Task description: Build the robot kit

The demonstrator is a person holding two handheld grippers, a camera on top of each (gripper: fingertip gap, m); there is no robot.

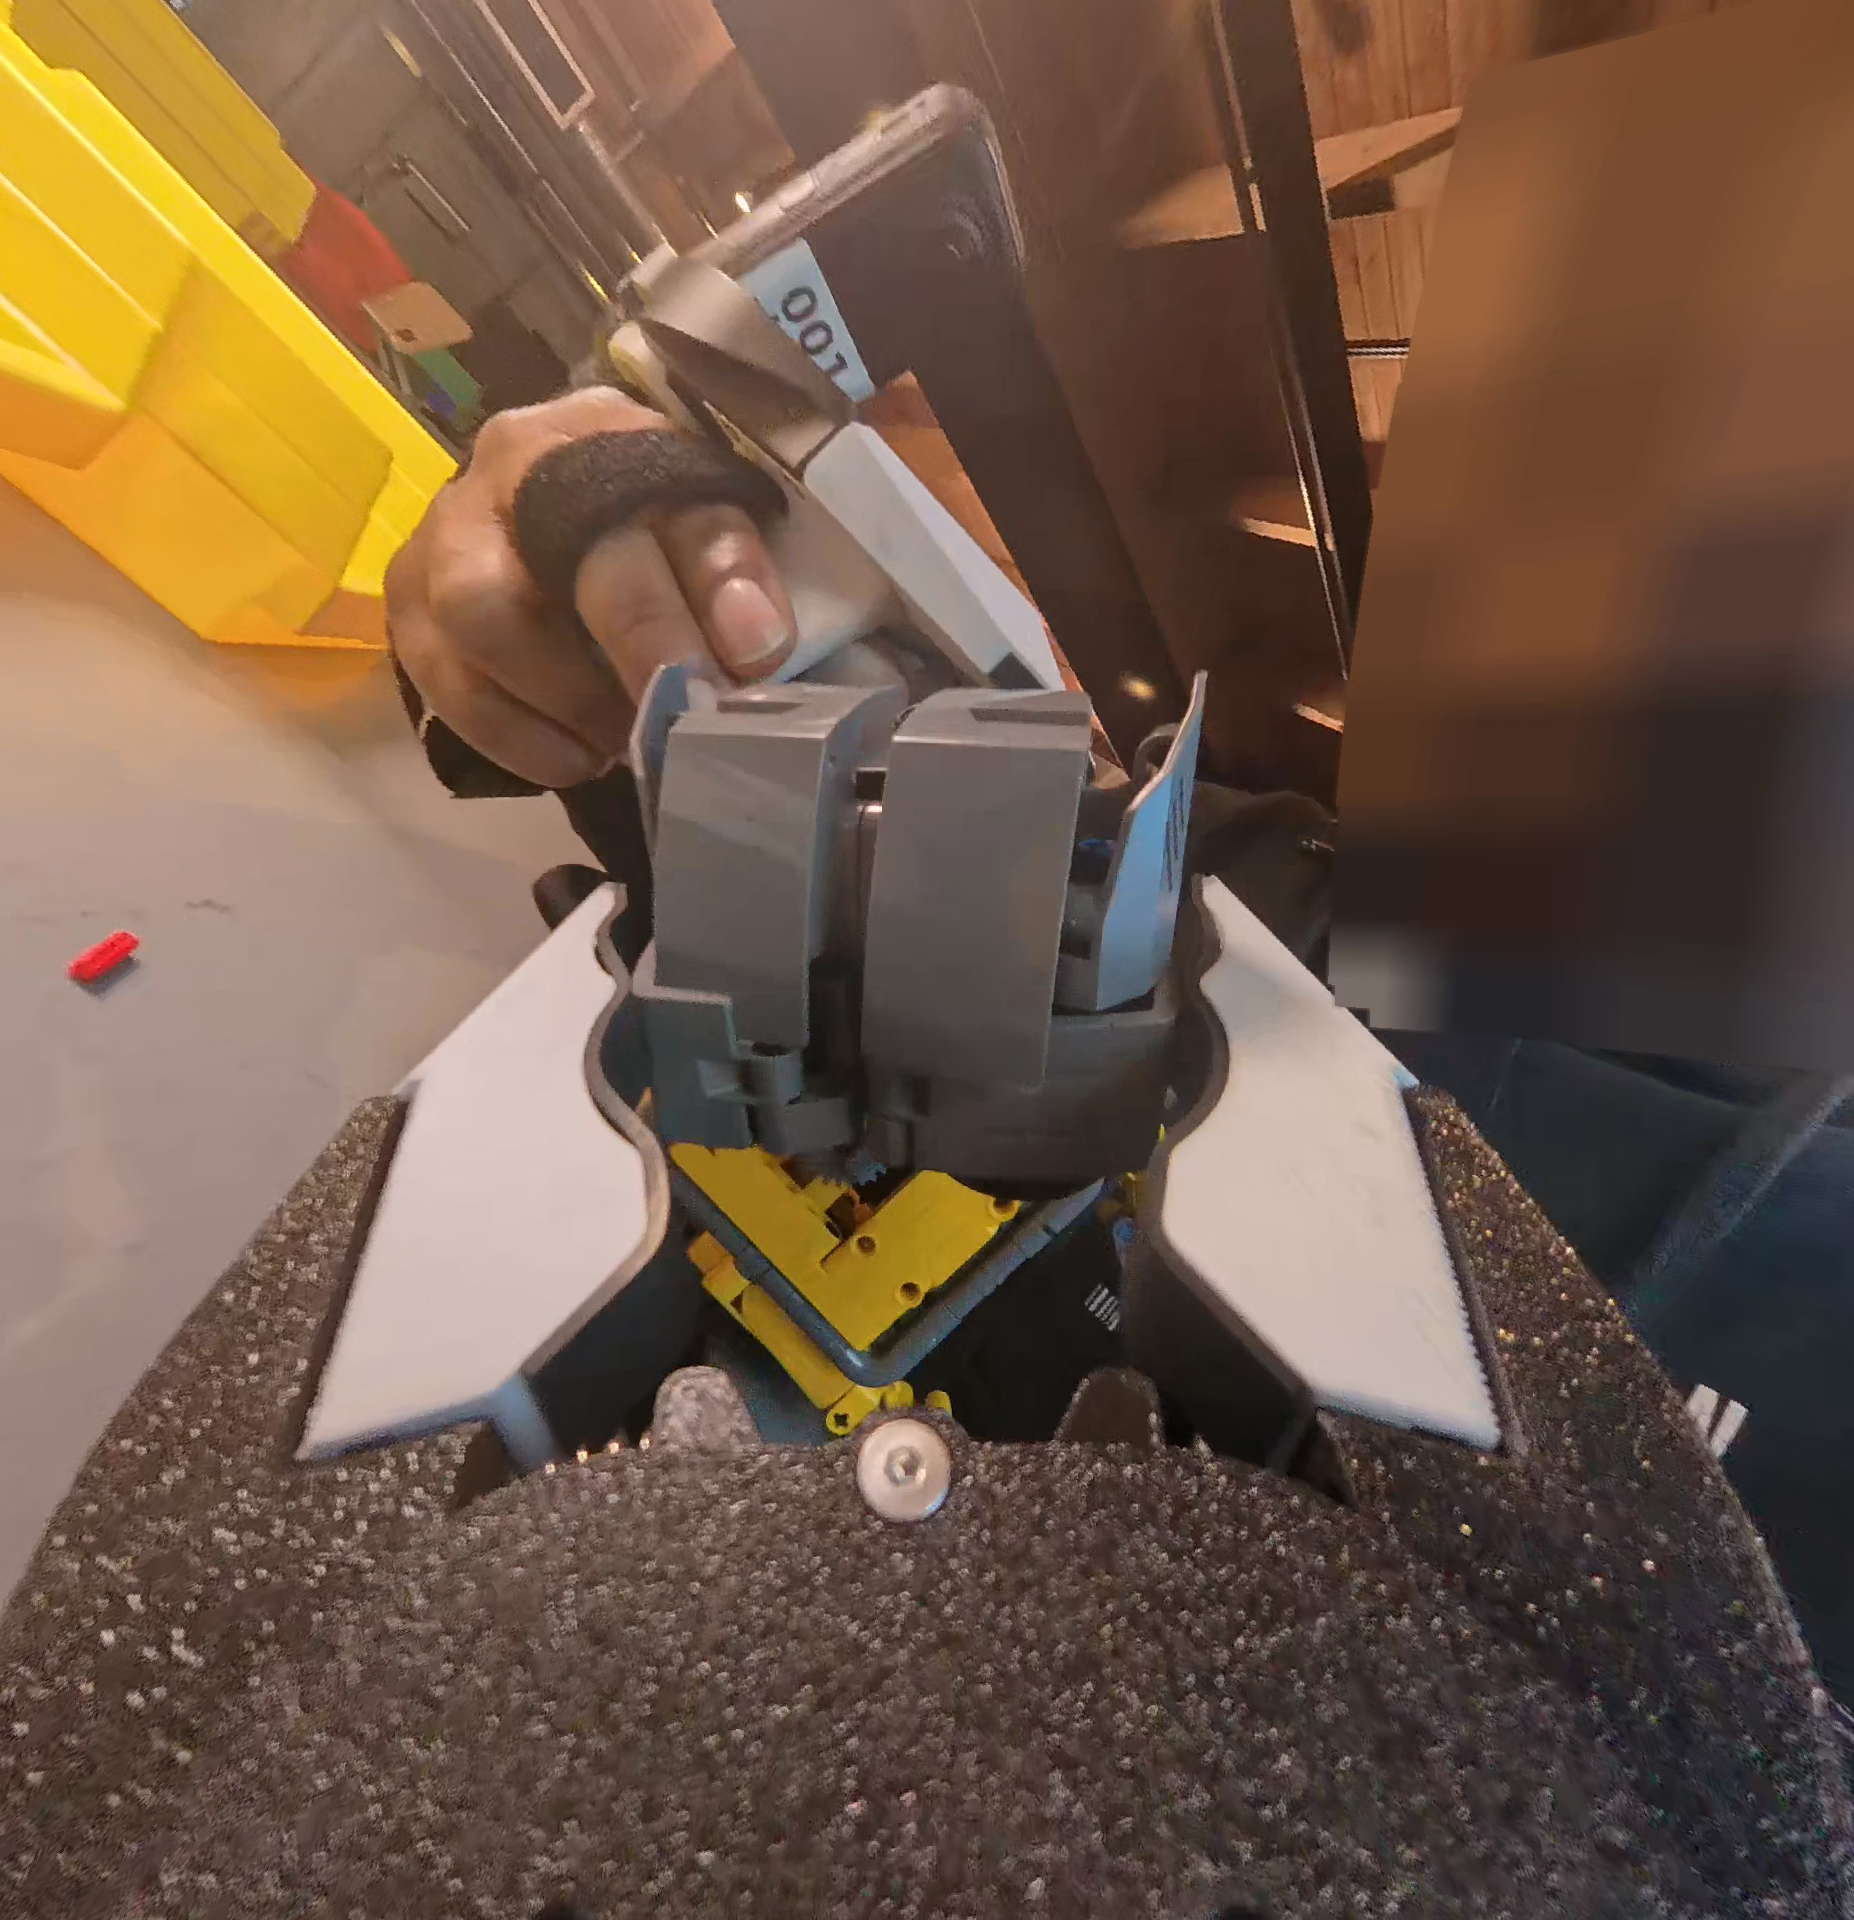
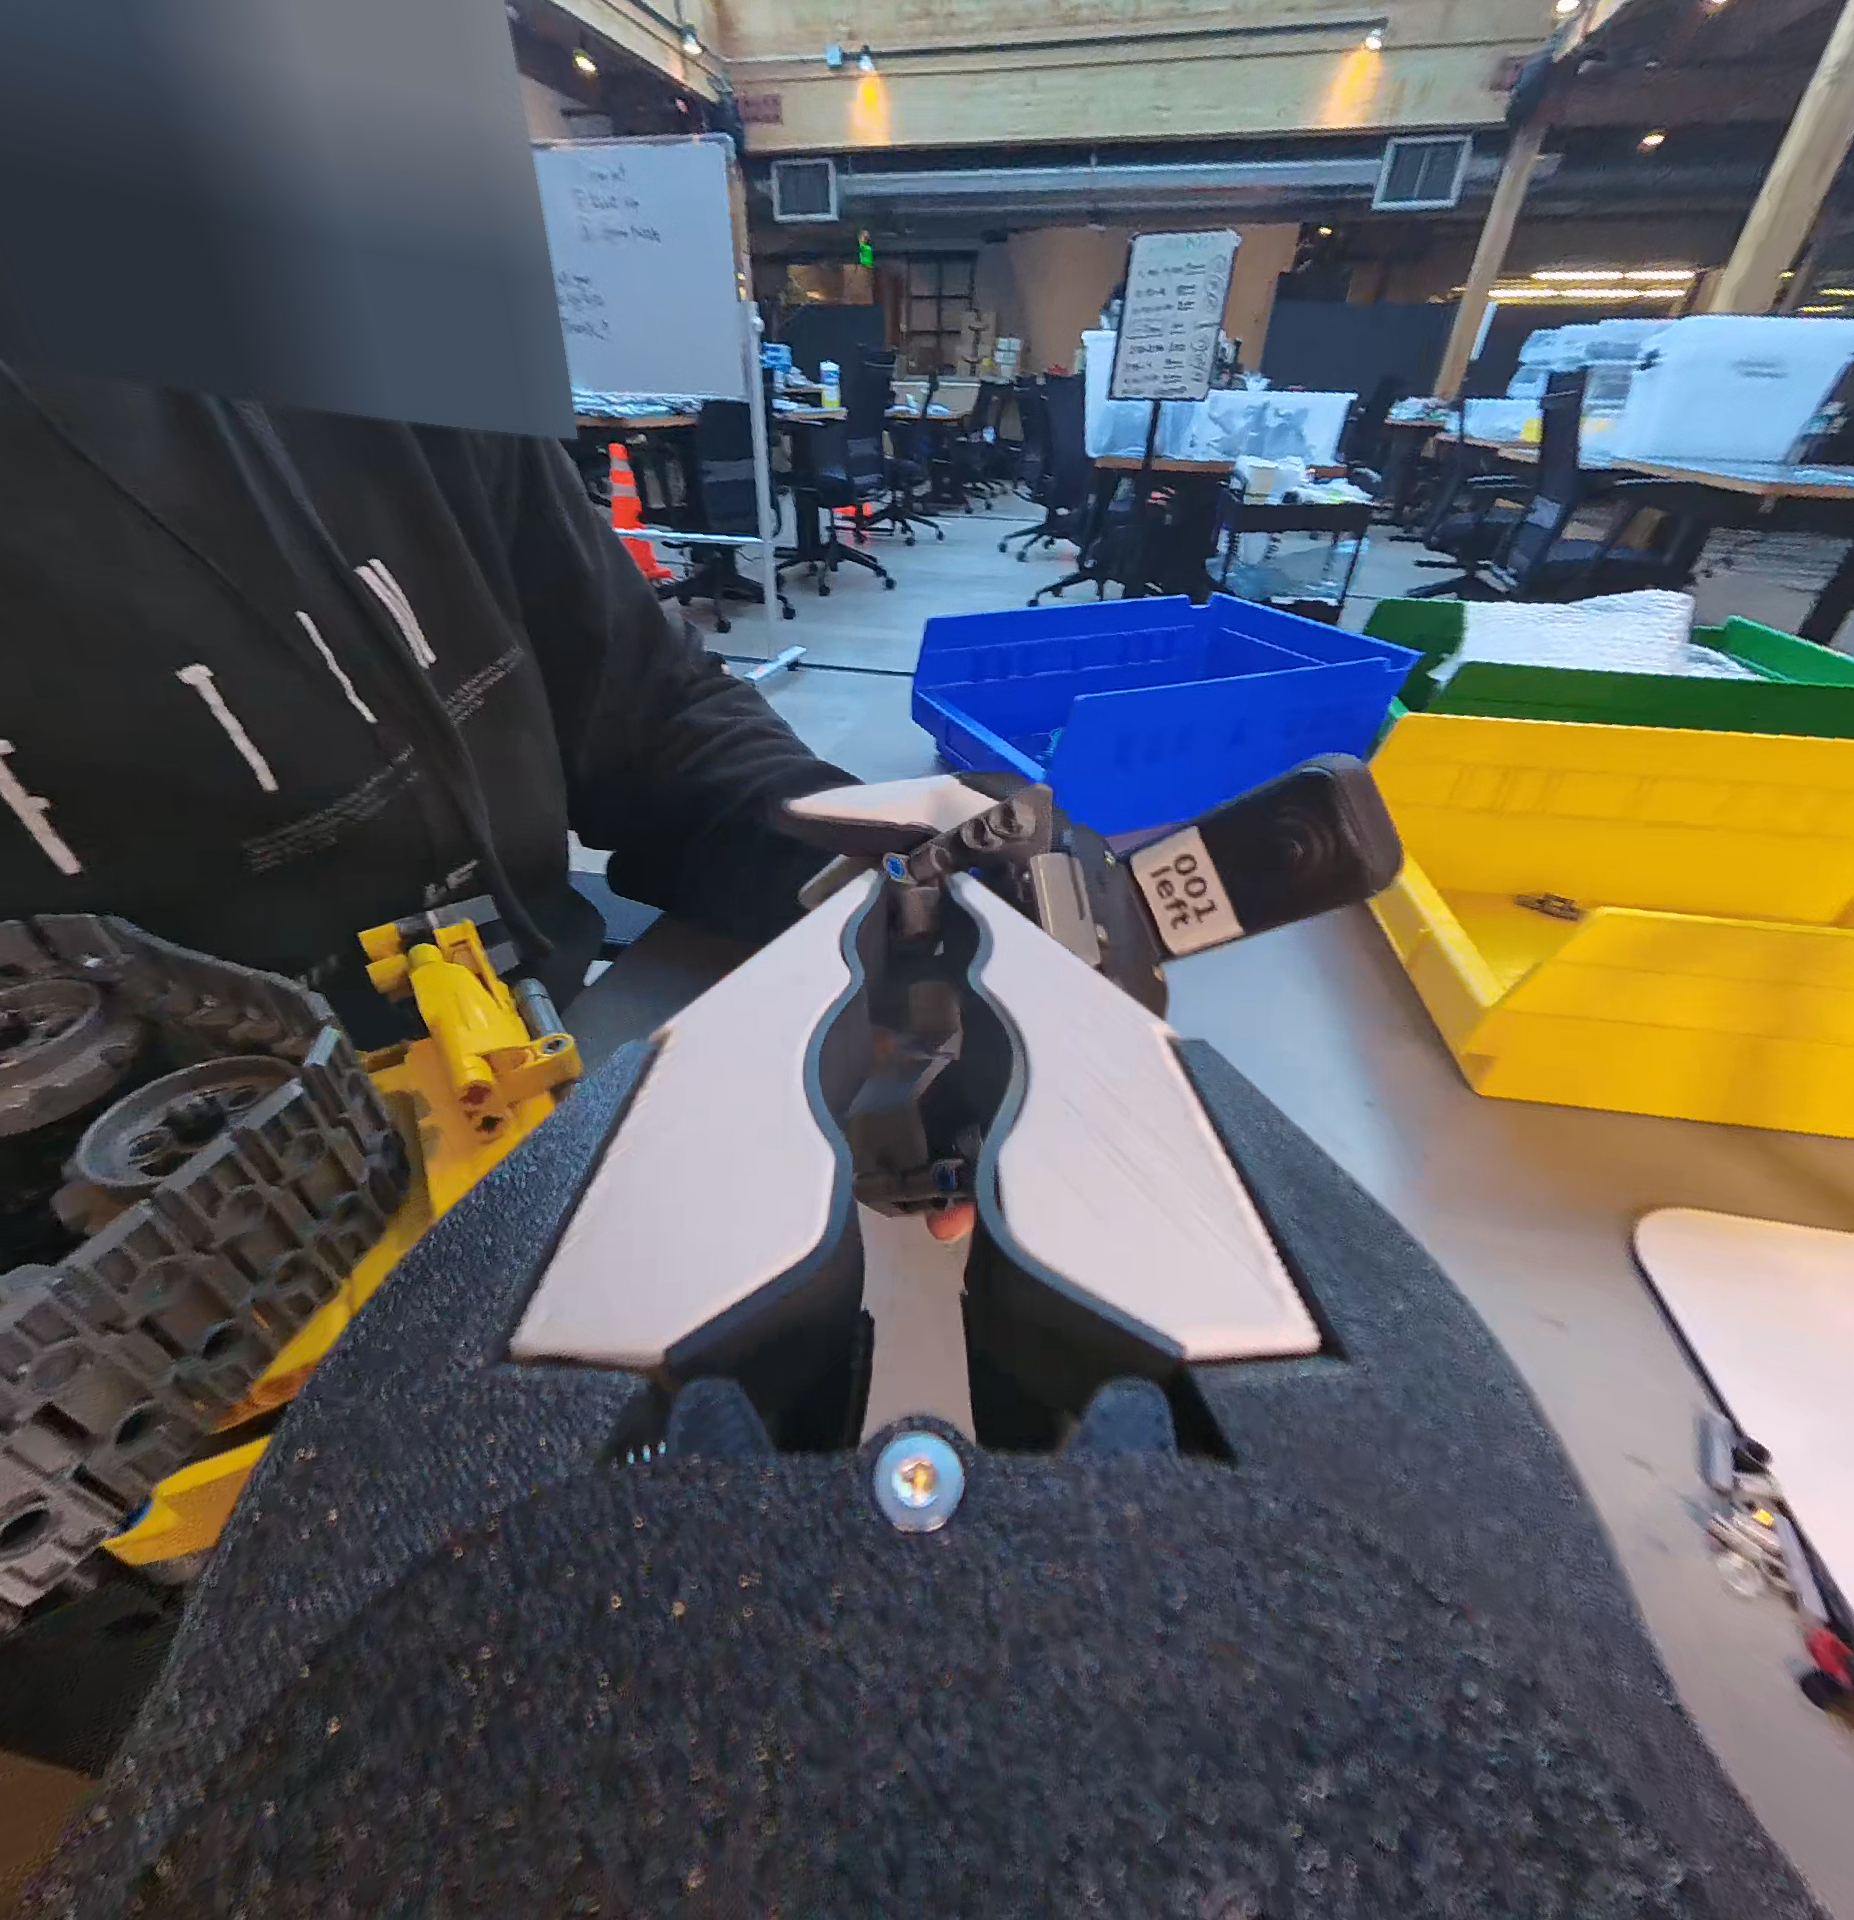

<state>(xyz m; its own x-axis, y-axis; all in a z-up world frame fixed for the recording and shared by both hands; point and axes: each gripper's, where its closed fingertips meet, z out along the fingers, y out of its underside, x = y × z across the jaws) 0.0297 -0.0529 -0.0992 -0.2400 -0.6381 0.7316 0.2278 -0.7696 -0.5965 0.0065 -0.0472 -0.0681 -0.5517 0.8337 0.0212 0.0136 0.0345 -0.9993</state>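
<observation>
Left wrist view: the left gripper (image 1: 907, 997) clamps a grey and yellow brick model (image 1: 871, 935); the right gripper (image 2: 915, 1029) pinches a dark brick piece (image 2: 907, 1049).

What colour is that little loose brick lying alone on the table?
Red. The small brick shows best in the left wrist view, lying on the grey table.

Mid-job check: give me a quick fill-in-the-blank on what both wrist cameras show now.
1. The small plastic brick lying loose on the grey tabletop is ___.
2. The grey-tracked toy vehicle has a ___ body.
3. The plastic storage bin left of the yellow plastic bin is ___.

Missing words: red; yellow; blue.
</observation>
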